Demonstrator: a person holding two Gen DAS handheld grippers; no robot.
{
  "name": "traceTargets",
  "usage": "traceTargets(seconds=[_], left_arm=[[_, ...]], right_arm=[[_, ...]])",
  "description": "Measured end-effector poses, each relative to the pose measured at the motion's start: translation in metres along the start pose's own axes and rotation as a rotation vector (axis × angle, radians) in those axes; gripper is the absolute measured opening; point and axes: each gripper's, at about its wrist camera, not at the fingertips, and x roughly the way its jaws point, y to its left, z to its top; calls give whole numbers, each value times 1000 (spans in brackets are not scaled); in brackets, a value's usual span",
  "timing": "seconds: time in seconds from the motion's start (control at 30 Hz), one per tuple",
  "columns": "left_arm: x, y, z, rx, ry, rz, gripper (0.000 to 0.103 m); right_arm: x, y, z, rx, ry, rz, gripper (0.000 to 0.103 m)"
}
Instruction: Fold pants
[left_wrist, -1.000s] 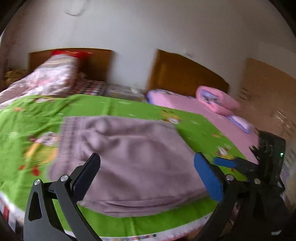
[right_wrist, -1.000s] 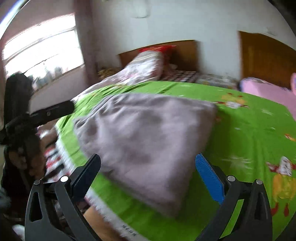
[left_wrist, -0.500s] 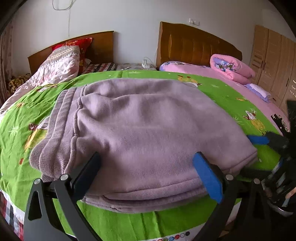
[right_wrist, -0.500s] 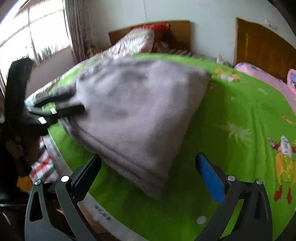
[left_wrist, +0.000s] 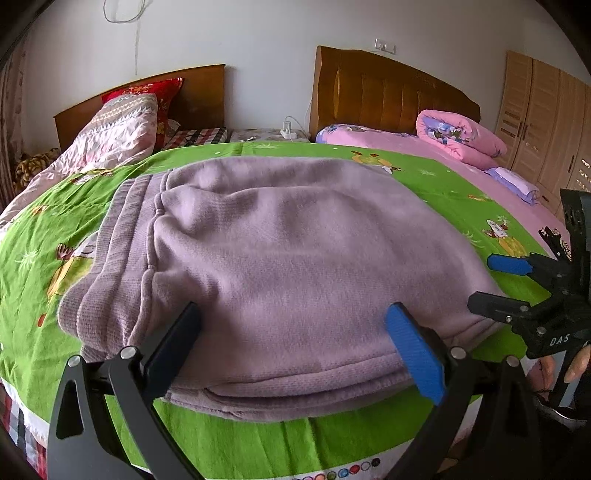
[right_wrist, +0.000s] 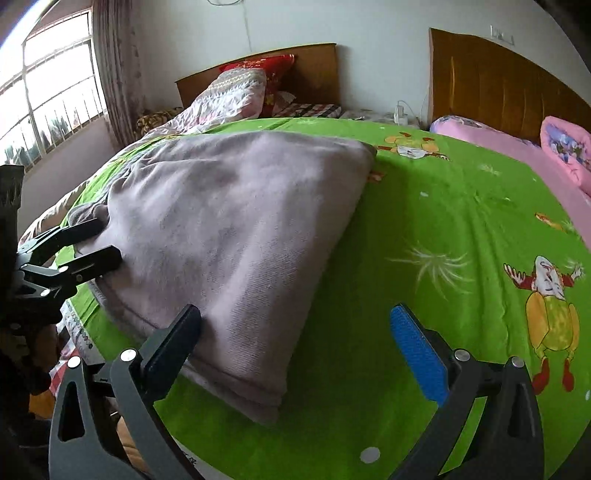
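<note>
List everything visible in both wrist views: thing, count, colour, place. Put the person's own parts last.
pants: one, lilac, folded on the green sheet, near its front edge
green sheet: one, bright green with cartoon prints, covering the near bed
headboards: two, brown wood, against the white wall
pink quilt: one, rolled, on the pink bed at right
patterned quilt: one, pink and white, on the far left bed
red pillow: one, against the left headboard
wardrobe: one, light wood, far right
window: one, with a curtain, at left
left gripper: one, black and blue fingers, open at the pants' near edge
right gripper: one, black and blue fingers, open at the pants' right corner
hand: partly visible, holding the right gripper
</note>
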Motion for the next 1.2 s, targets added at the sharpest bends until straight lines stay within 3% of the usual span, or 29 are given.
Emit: traceTargets(seconds=[0.03, 0.1, 0.13, 0.17, 0.23, 0.37, 0.43, 0.5, 0.63, 0.7, 0.77, 0.8, 0.83, 0.87, 1.03, 1.13, 1.2], left_arm=[[-7, 0, 0, -24, -1, -9, 96], [-34, 17, 6, -126, -41, -104, 93], [-57, 33, 10, -172, -103, -156, 93], [-78, 50, 13, -204, -157, -149, 95], [-104, 84, 12, -265, -197, -79, 98], [-113, 146, -9, -420, -150, 87, 97], [-109, 163, -23, -490, -133, 109, 97], [-103, 170, -32, -536, -123, 97, 94], [-89, 163, -34, -512, -101, 125, 93], [-91, 159, -36, -509, -107, 91, 93], [-89, 155, -39, -494, -104, 61, 93], [-87, 153, -40, -483, -99, 54, 93], [-86, 148, -43, -468, -88, 47, 93], [-85, 145, -44, -454, -80, 46, 93], [-76, 121, -38, -374, -73, 5, 91], [-65, 113, -21, -334, -78, -5, 82], [-52, 113, -11, -326, -52, -23, 64]], right_arm=[[-1, 0, 1, -3, -2, -5, 98], [-15, 3, 3, -18, -49, -19, 98], [-24, 5, 6, -26, -87, -12, 98], [-33, 10, 9, -34, -122, 8, 98], [-48, 28, 20, -87, -182, 86, 98], [-43, 93, 40, -288, -187, 220, 93], [-27, 130, 50, -378, -146, 283, 81], [-5, 162, 57, -456, -95, 322, 76], [36, 209, 63, -573, 18, 328, 54], [54, 220, 64, -595, 71, 308, 52], [57, 222, 61, -608, 68, 309, 51], [55, 222, 60, -616, 55, 317, 43], [49, 221, 61, -610, 34, 339, 23], [45, 218, 63, -587, 12, 362, 17], [32, 184, 82, -368, -58, 442, 13], [27, 171, 89, -299, -85, 463, 13], [22, 167, 90, -284, -101, 461, 13]])
